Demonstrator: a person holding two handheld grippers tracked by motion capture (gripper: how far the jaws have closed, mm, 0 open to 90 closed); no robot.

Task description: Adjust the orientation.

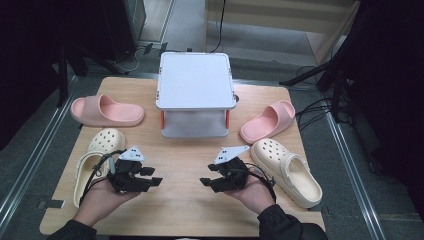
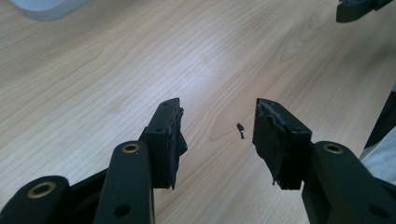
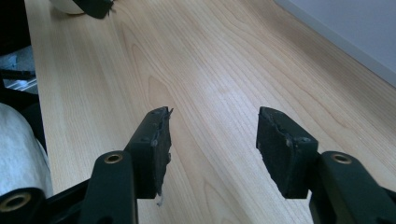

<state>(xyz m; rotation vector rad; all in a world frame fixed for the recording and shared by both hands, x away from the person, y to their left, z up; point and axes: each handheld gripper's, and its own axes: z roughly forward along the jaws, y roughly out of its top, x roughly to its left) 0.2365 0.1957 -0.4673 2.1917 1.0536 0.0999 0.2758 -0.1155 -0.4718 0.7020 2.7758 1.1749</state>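
Both grippers hover low over the bare middle of the wooden table (image 1: 180,200), facing one another, each held in a hand entering from the near edge. The left gripper (image 1: 156,176) has its jaws spread wide with nothing between them; in the left gripper view its worn black pads (image 2: 173,140) frame only wood grain. The right gripper (image 1: 206,181) likewise stands with its jaws apart and empty, as its own view confirms.

Four shoes lie on the table, none yet handled as far as can be judged. A cream perforated clog (image 1: 97,160) lies just beside the left gripper, on its outer side; its mate, a second cream clog (image 1: 287,170), lies just beside the right gripper. A pink slide sandal (image 1: 106,111) lies at the far left, and another pink slide (image 1: 267,121) at the far right.

Between the slides stands a white two-tier rack (image 1: 195,95), its top and lower shelf both bare. If the shoes are meant for the rack, the work appears to be at its very start: no shoe is gripped, lifted or shelved, and all four remain to be placed.
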